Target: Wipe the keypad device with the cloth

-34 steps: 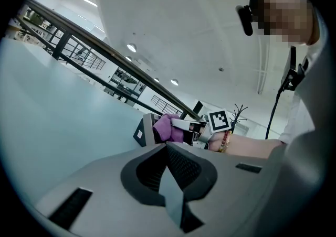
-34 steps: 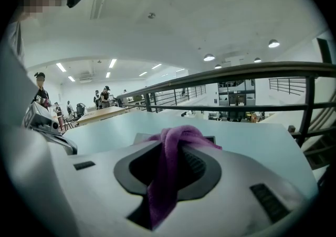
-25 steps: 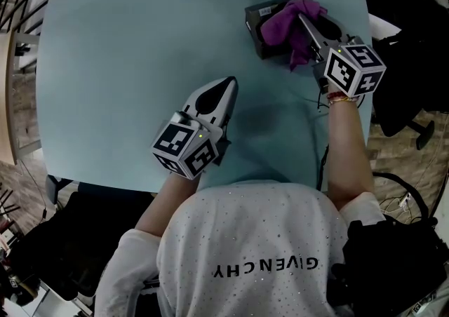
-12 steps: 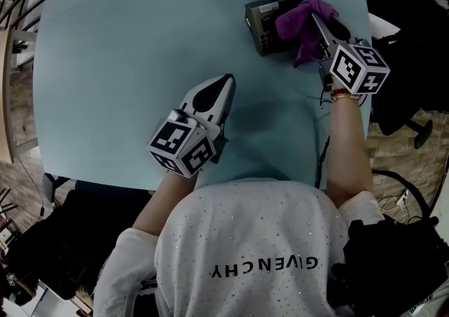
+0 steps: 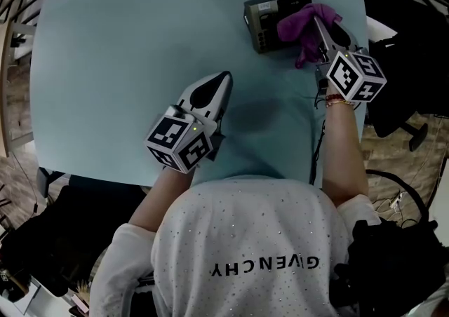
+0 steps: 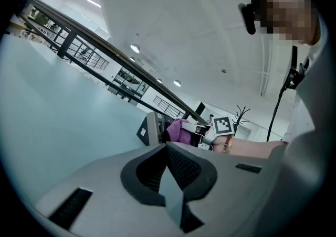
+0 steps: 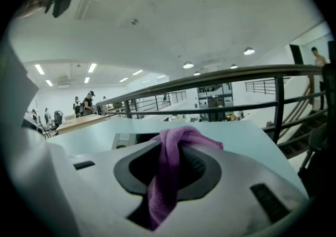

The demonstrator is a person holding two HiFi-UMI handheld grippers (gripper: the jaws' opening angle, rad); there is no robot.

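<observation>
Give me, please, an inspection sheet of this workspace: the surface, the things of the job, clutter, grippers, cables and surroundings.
Surface: pale blue table, bare apart from the job's things.
Job's things: dark keypad device at the table's far right; purple cloth overlaps its right end.
Clutter: nothing seen.
Grippers: left hand-held gripper shut and empty, over the table's near middle; right hand-held gripper shut on the cloth, at the device.
Cables: thin dark cable beside the right forearm; loose cables on the floor at right.
Surroundings: black chair at right; railing beyond the table.
</observation>
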